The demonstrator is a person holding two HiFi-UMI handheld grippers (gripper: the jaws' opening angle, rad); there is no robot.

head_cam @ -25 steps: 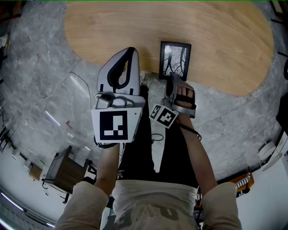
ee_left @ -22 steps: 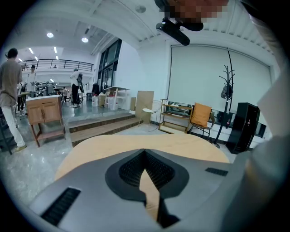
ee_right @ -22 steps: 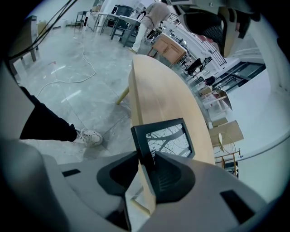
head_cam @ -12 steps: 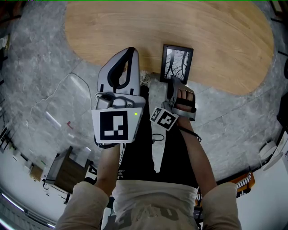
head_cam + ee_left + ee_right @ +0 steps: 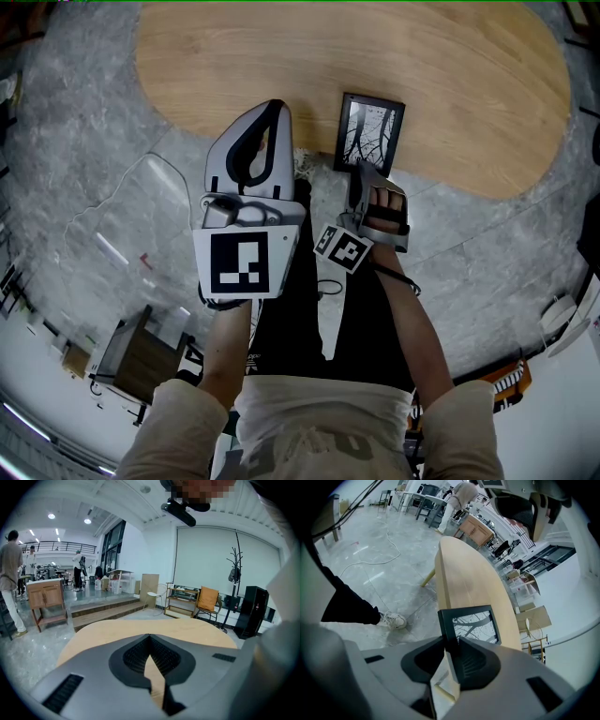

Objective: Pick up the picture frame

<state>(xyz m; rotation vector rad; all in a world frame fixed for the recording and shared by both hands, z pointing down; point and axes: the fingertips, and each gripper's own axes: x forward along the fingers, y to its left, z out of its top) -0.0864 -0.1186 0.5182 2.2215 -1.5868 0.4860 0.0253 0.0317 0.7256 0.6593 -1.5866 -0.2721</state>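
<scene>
A black picture frame (image 5: 371,136) with a branch print lies near the front edge of the oval wooden table (image 5: 469,84). My right gripper (image 5: 361,167) reaches down to the frame's near edge. In the right gripper view the frame (image 5: 474,623) has its near left edge between the jaws, and the right gripper (image 5: 450,641) has just been closing and now pinches it. My left gripper (image 5: 272,105) is held to the left of the frame over the table edge. Its fingertips meet with nothing between them, as the left gripper (image 5: 150,637) shows in its own view.
The table (image 5: 464,578) stretches away beyond the frame. A person's shoe (image 5: 393,619) and a cable (image 5: 379,557) are on the grey floor beside it. A small wooden cabinet (image 5: 141,356) stands at lower left. Steps, a chair (image 5: 208,599) and people are far behind.
The frame has shifted slightly to the right and turned a little at its near edge, with the right gripper on it. The left gripper has not moved.
</scene>
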